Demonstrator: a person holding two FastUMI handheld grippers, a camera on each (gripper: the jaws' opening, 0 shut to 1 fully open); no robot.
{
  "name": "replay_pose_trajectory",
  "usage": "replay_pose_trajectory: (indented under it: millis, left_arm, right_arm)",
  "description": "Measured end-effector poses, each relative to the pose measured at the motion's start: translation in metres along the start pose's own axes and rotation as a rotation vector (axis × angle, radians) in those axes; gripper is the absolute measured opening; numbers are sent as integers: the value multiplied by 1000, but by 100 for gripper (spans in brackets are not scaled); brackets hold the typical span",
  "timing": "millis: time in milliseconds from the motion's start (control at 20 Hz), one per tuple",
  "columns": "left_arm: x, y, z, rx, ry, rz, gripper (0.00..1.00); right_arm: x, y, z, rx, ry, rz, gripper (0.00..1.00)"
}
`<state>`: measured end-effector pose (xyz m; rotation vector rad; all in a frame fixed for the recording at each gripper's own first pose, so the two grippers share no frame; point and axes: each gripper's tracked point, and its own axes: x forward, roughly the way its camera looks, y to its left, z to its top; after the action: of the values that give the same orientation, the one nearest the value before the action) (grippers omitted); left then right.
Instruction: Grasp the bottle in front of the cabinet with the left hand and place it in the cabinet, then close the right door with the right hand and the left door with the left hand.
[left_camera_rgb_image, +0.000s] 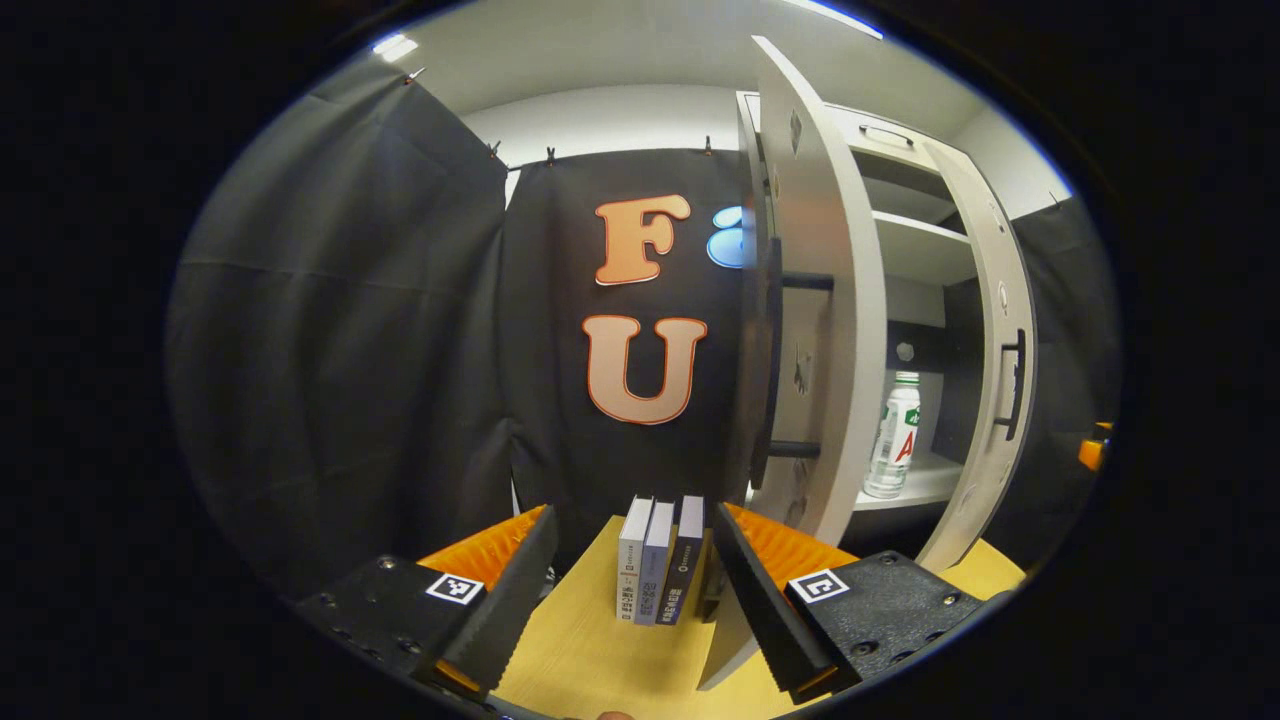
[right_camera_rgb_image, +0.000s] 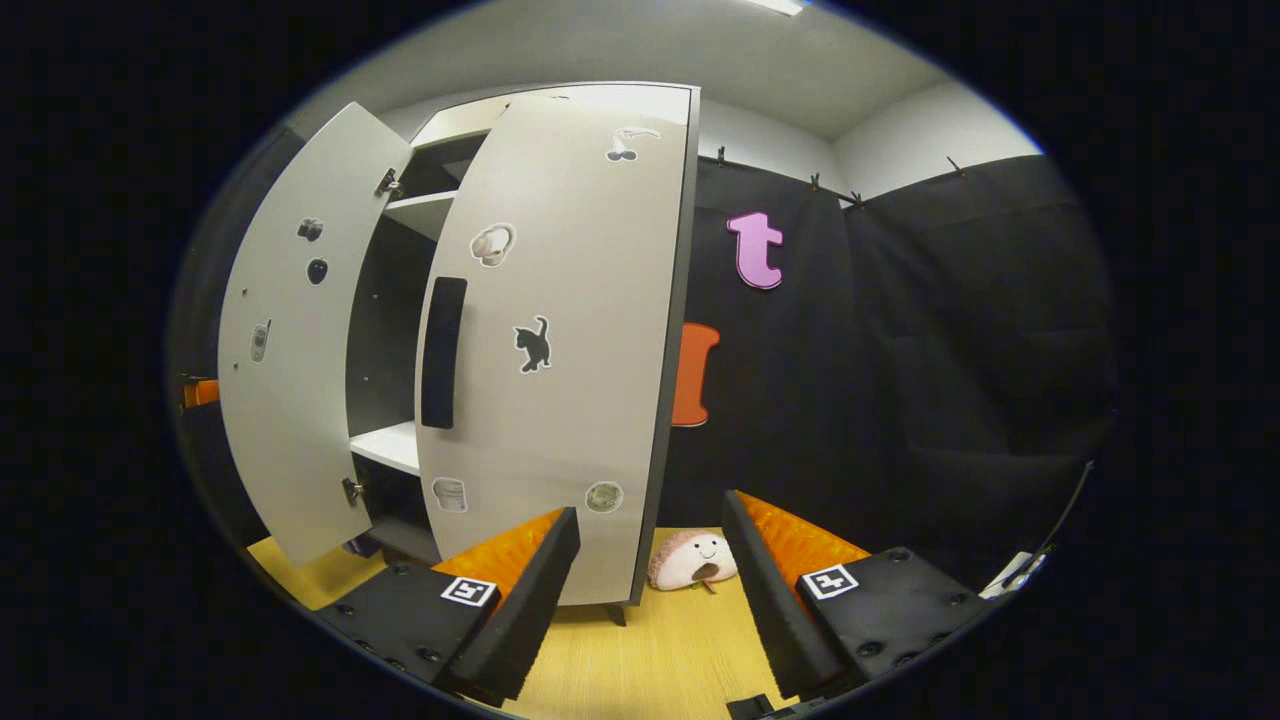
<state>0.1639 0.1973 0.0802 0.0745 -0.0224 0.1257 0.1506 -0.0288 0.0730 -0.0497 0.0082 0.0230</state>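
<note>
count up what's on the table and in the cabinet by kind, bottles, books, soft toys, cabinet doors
Bottles: 1, the bottle on the cabinet shelf
Books: 3, the books standing together
Soft toys: 1, the plush toy
Cabinet doors: 2, left door and right door, both open
Total: 7

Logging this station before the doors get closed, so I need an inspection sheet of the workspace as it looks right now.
Surface: light wooden table, bare between the jaws in both views.
Job's things: bottle upright on a shelf inside the cabinet; left door and right door both open.
Clutter: three books standing upright beside the left door; plush toy beside the right door.
Grippers: left gripper jaws apart, empty; right gripper jaws apart, empty.
Cables: white cable at the right edge of the right gripper view.
Surroundings: black cloth wall, white ceiling.
</note>
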Motion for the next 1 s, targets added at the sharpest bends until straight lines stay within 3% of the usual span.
replay_pose_trajectory:
  millis: [400,600,700,750,900,950,1000]
  left_arm:
    - [21,-17,-8,6,1,-33,95]
    - [21,-25,-13,-48,27,-60,92]
    - [20,-35,-15,-49,45,-77,99]
    - [19,-41,-15,-43,52,-85,92]
    - [19,-66,-16,-42,56,-125,91]
    - [18,-75,-17,-54,54,-147,98]
    - [19,-85,-19,-66,56,-167,98]
  right_arm:
    - [7,-8,2,13,-4,-14,95]
    - [15,-6,7,31,0,-7,95]
    - [16,-6,11,35,-1,-3,95]
    - [17,-6,14,33,-7,-3,95]
    - [13,-15,14,17,-7,-23,95]
    - [11,-18,13,12,-9,-34,95]
    - [10,-21,11,7,-8,-44,95]
